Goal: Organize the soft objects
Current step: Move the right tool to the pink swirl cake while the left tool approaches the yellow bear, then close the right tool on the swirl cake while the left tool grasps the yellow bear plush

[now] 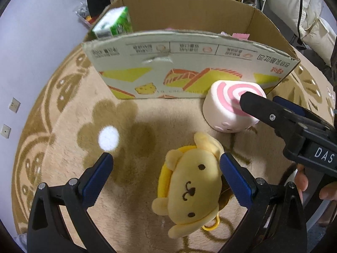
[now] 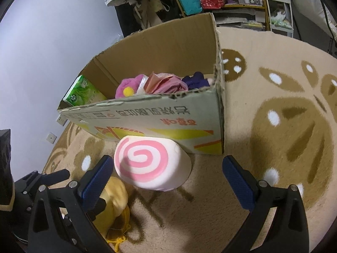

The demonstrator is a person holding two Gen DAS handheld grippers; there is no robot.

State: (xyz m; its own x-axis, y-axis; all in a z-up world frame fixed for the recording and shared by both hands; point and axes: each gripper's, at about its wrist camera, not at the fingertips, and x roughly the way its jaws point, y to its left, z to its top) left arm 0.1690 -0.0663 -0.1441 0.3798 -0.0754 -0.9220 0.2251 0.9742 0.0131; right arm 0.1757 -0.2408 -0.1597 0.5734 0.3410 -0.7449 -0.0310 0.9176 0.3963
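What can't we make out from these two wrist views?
- Cardboard box contents: left wrist view, the near wall hides all but the green tissue pack.
- Yellow plush: right wrist view, mostly behind the right gripper finger; face unseen.
- Swirl cushion: left wrist view, the right gripper covers its right side.
- Box floor: right wrist view, piled soft items cover it.

Both tongs stand wide open: left tongs (image 1: 166,170) low and near, right tongs (image 2: 168,172) reaching in from the right, a hand (image 1: 316,187) behind.
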